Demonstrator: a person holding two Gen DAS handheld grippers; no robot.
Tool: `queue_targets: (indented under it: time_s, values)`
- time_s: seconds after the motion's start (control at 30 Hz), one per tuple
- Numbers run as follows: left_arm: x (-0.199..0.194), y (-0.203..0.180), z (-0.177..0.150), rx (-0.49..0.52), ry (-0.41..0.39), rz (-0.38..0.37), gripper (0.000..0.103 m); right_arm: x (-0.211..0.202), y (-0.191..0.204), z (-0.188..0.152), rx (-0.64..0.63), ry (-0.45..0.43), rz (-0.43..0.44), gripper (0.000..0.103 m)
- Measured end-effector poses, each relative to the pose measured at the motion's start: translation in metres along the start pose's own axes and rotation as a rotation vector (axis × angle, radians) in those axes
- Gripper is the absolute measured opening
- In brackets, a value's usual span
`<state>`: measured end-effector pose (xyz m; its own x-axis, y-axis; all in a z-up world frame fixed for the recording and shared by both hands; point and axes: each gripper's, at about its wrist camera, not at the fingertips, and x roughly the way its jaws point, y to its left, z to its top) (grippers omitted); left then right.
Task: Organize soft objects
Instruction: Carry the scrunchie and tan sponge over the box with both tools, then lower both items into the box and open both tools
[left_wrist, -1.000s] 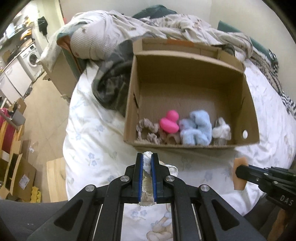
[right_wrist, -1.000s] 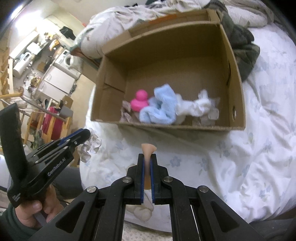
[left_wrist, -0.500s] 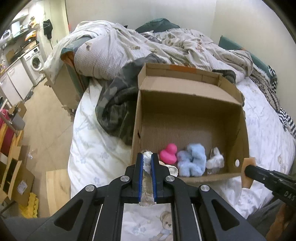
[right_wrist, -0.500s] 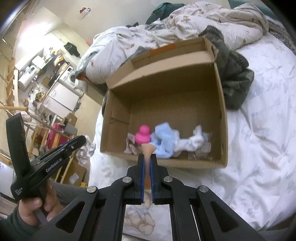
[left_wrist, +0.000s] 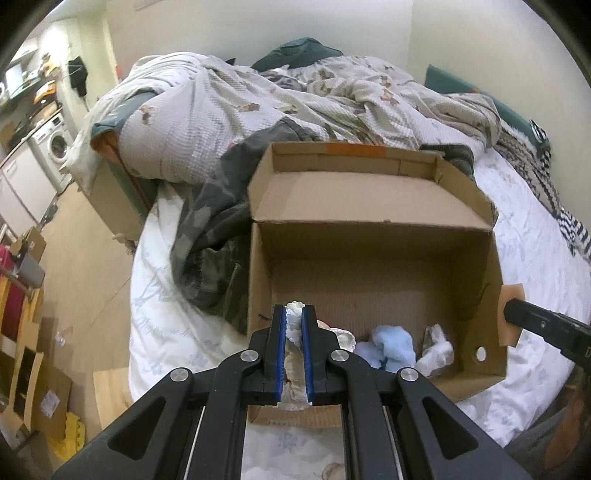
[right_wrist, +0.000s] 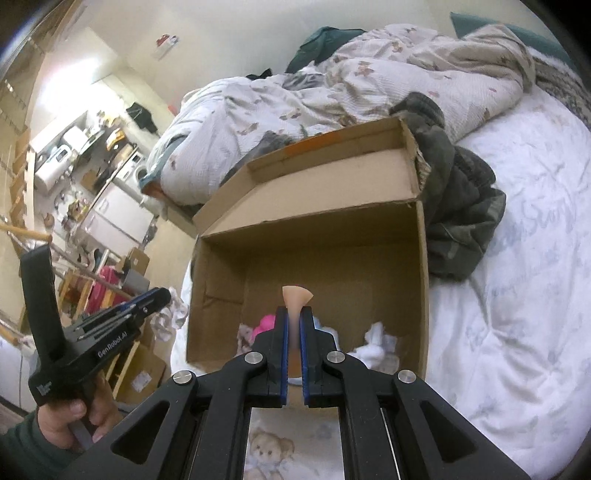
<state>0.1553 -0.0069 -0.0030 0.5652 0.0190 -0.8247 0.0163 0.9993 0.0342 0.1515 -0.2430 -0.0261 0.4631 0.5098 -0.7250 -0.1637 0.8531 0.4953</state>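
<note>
An open cardboard box (left_wrist: 373, 266) (right_wrist: 314, 236) lies on the bed. Inside at its near wall are a light blue fluffy piece (left_wrist: 391, 347), a white cloth in clear wrap (left_wrist: 437, 347) (right_wrist: 376, 339) and a pink soft toy (right_wrist: 266, 324). My left gripper (left_wrist: 294, 314) is shut on a white crumpled soft item (left_wrist: 294, 330), held over the box's near left corner. My right gripper (right_wrist: 294, 314) is shut on a flat peach-coloured soft piece (right_wrist: 296, 295) (left_wrist: 511, 295), held over the near wall of the box. Each gripper shows in the other's view.
A rumpled quilt (left_wrist: 229, 110) and a dark green-grey blanket (left_wrist: 207, 236) (right_wrist: 461, 221) lie behind and beside the box. White patterned sheet (right_wrist: 517, 295) covers the bed. To the left the floor drops away, with cardboard boxes (left_wrist: 40, 398) and a washing machine (left_wrist: 55, 144).
Both grippers rose and moved forward from in front of the box to over its near edge, each still holding its item. The box's contents are now partly hidden behind the fingers.
</note>
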Motion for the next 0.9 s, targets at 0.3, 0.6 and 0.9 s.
queue_targets:
  time_s: [0.3, 0.6, 0.9]
  values:
    - [0.041, -0.004, -0.016, -0.026, 0.08, -0.061, 0.008, 0.029, -0.024, -0.006, 0.083, 0.046, -0.018, 0.007]
    - [0.06, -0.023, -0.025, -0.006, 0.165, -0.184, 0.008, 0.061, -0.019, -0.012, 0.084, 0.155, 0.005, 0.008]
    - [0.071, -0.039, -0.029, 0.043, 0.225, -0.174, 0.041, 0.089, -0.016, -0.026, 0.072, 0.279, -0.04, 0.019]
